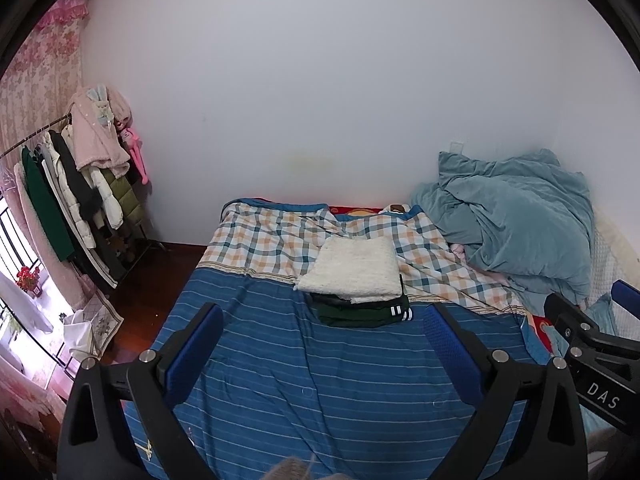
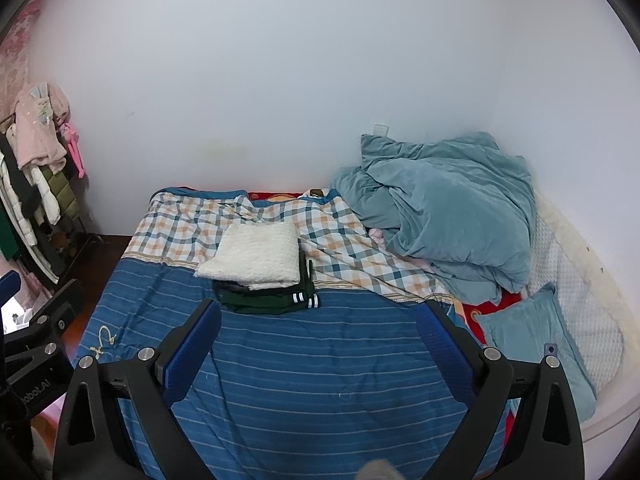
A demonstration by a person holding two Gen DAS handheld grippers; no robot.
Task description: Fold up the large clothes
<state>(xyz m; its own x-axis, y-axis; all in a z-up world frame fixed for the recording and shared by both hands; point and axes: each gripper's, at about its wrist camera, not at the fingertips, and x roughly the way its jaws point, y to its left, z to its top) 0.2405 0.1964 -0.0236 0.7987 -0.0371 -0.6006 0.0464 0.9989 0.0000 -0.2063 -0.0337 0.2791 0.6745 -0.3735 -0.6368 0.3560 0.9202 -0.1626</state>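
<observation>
Large clothes here are already a folded stack in the middle of the bed, ahead of both my tongs and well clear of them. My left tongs (image 1: 322, 340) are spread wide with nothing between the blue pads, and my right tongs (image 2: 318, 336) stand the same, open and empty, hovering over the blue striped bedspread (image 2: 320, 380). Just beyond lies the stack: a white fleecy garment (image 1: 354, 270) folded square on top, a dark green garment (image 1: 360, 312) with white stripes at its cuff underneath. I judge both soft and limp. The fleece looks thick and light, likely to spring open if pinched at one layer only; the green one looks thinner and smoother, so it may slide out from under. To lift either, I would take hold at a folded edge, through all layers, one tongs at each near corner. Farther off, a crumpled teal duvet (image 2: 452, 208) is heaped against the wall at the right.
</observation>
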